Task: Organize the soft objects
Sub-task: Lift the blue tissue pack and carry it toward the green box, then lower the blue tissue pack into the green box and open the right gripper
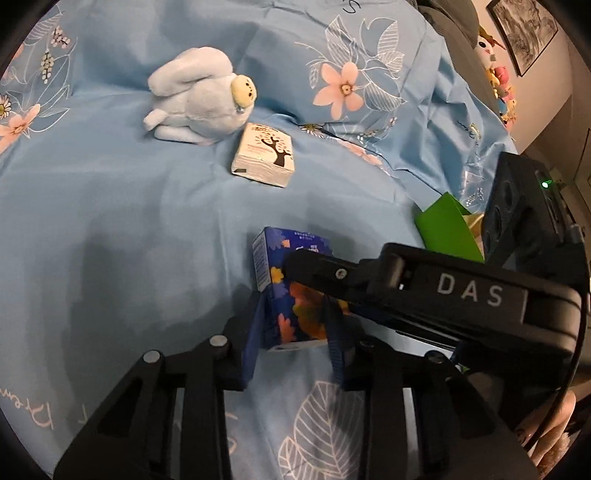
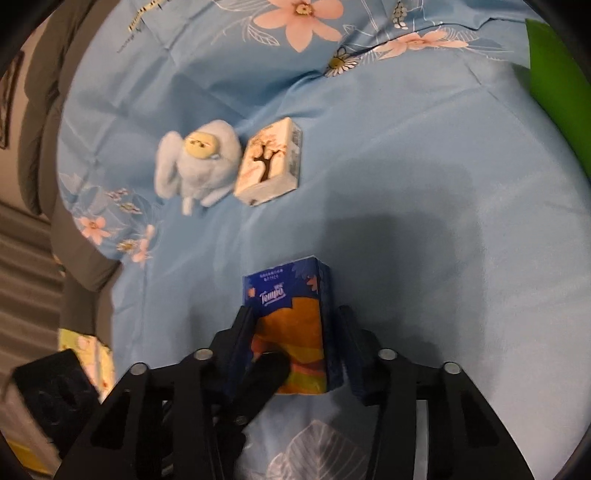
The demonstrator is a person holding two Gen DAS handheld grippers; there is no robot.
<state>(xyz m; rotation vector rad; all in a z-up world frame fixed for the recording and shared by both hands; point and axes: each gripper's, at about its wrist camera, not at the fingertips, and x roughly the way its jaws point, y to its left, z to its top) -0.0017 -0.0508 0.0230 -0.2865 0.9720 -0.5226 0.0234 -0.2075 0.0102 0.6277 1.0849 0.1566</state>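
A dark blue and orange Tempo tissue pack [image 1: 291, 295] [image 2: 291, 328] stands on the blue floral bedsheet. My left gripper [image 1: 295, 317] has its blue-padded fingers closed against both sides of the pack. My right gripper [image 2: 295, 332] reaches in from the other side, its fingers beside the same pack with a small gap on the right; its body crosses the left wrist view. Farther off lie a white tissue pack with a tree print [image 1: 264, 155] [image 2: 271, 164] and a pale blue plush toy [image 1: 197, 99] [image 2: 197, 166], side by side.
A green box or bag [image 1: 448, 229] [image 2: 557, 85] sits at the sheet's edge. Small plush figures [image 1: 498, 77] and a framed picture [image 1: 524, 33] are by the wall. A grey cushion [image 2: 48, 129] borders the bed.
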